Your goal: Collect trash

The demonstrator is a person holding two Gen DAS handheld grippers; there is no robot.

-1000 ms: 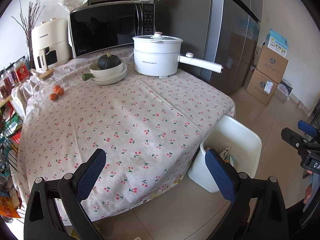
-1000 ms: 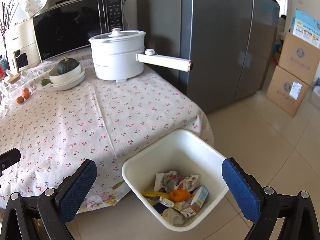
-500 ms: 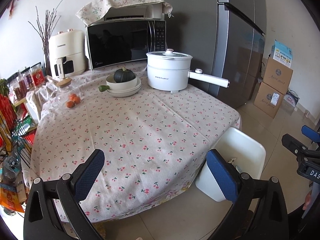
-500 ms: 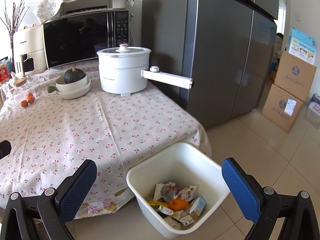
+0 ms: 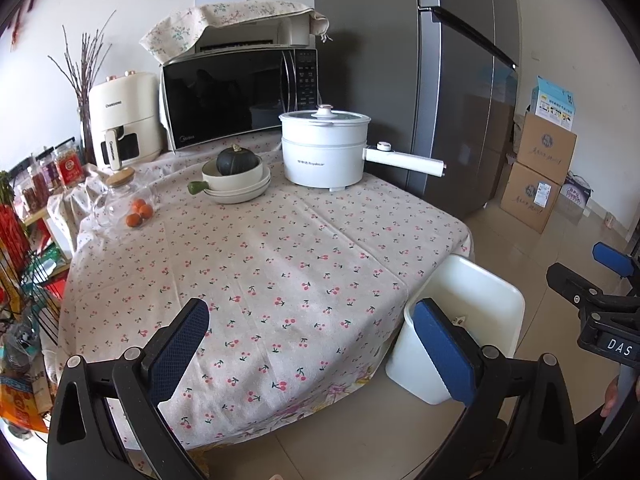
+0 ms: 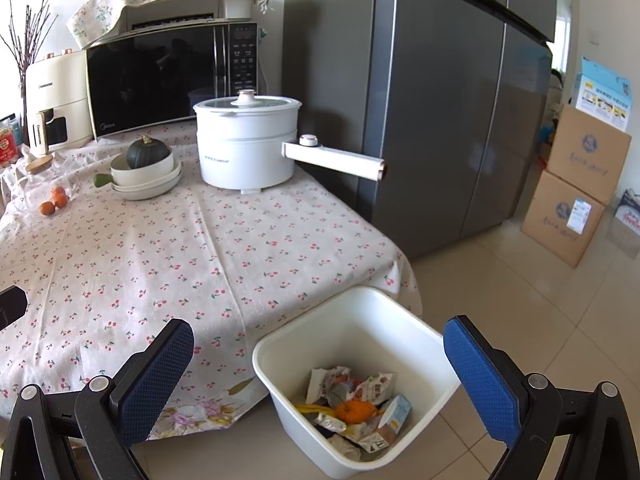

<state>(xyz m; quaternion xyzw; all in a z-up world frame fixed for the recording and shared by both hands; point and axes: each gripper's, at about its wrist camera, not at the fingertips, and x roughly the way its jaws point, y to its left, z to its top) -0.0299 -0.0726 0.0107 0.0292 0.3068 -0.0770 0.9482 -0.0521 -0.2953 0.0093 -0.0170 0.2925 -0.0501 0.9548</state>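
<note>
A white bin (image 6: 360, 320) stands on the floor at the table's near right corner. It holds crumpled wrappers (image 6: 368, 390), a small carton (image 6: 394, 414) and an orange peel (image 6: 354, 412). My right gripper (image 6: 320, 384) hangs open above and in front of the bin, nothing between its blue pads. My left gripper (image 5: 316, 354) is open too, over the table's front edge, with the bin (image 5: 480, 292) to its right. The right gripper's body (image 5: 600, 304) shows at the far right of the left wrist view. The cherry-print tablecloth (image 5: 260, 264) bears no loose trash.
At the table's back stand a white electric pot (image 5: 324, 150) with a long handle, stacked bowls with a green squash (image 5: 236, 176), small oranges (image 5: 138, 214), a microwave (image 5: 236, 96) and an air fryer (image 5: 122, 120). A grey fridge (image 6: 448, 100) and cardboard boxes (image 6: 576, 192) stand right.
Both grippers have drawn back and risen away from the table and bin, so more of the room shows. Both stayed open and empty.
</note>
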